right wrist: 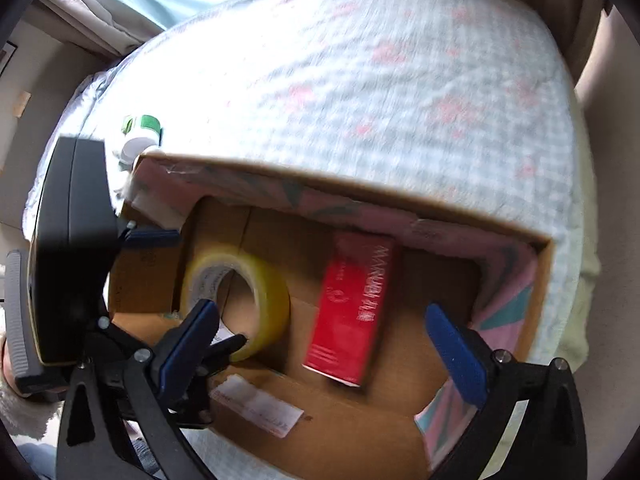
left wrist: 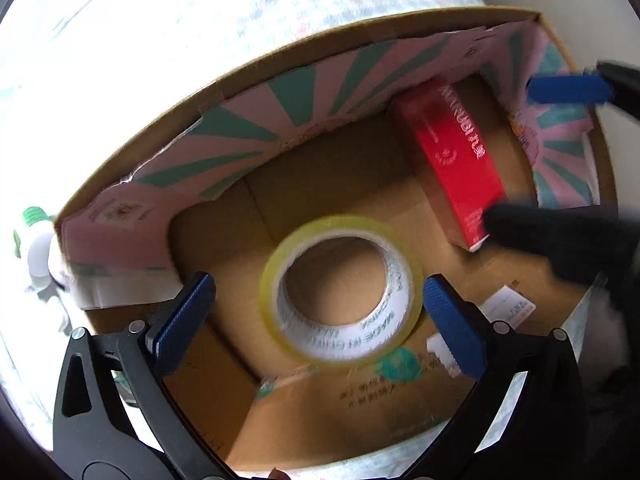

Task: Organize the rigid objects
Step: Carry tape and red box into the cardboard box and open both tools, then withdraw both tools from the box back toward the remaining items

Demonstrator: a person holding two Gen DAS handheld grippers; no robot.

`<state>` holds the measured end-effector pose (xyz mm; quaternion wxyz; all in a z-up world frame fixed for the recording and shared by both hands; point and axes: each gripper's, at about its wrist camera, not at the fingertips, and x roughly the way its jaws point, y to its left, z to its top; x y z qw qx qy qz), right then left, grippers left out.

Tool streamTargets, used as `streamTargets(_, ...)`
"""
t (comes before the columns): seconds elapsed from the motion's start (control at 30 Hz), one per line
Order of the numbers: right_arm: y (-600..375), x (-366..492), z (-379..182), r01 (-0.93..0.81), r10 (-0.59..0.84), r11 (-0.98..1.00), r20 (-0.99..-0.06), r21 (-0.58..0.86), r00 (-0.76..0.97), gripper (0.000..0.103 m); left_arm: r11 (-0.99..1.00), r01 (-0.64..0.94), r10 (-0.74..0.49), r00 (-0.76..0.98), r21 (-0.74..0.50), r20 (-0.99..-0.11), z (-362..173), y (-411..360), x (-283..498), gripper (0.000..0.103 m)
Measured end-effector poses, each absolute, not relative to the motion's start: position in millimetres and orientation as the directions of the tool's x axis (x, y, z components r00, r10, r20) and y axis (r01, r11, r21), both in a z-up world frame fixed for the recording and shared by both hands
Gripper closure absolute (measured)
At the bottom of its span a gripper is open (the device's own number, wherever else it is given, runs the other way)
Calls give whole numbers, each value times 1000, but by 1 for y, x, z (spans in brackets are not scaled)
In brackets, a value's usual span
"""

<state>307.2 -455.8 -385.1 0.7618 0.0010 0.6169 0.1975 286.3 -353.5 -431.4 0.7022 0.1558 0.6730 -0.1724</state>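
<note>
left gripper (left wrist: pixel 318 316) spread wide above the cardboard box (left wrist: pixel 360 412), straddling the tape roll (left wrist: pixel 340 294) on the box floor without touching it. right gripper (right wrist: pixel 320 340) equally wide, nothing held, over the same box. red carton (right wrist: pixel 352 312) flat on the box floor beside the tape roll, apart from it. green-capped bottle (right wrist: pixel 140 136) outside the box on the checked bedspread (right wrist: pixel 360 80), just beside the box's far corner.
</note>
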Motion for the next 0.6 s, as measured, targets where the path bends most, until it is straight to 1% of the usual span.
streamTargets(0.27,-464,292,-377,-277,249,941,-952,194,179,0,902,432,-49,67,-15,-997,-409,-341,270,0)
streamTargets(0.43,-469,291,-357,-270,237,946,-951,179,199,0,906,422,-63,87,-20,-994,-385,-329,264,0)
streamTargets(0.6,-457,281,-330,-288,223,945,-949,154,222,0,910,415,-77,132,-15,-988,-349,-318,248,0)
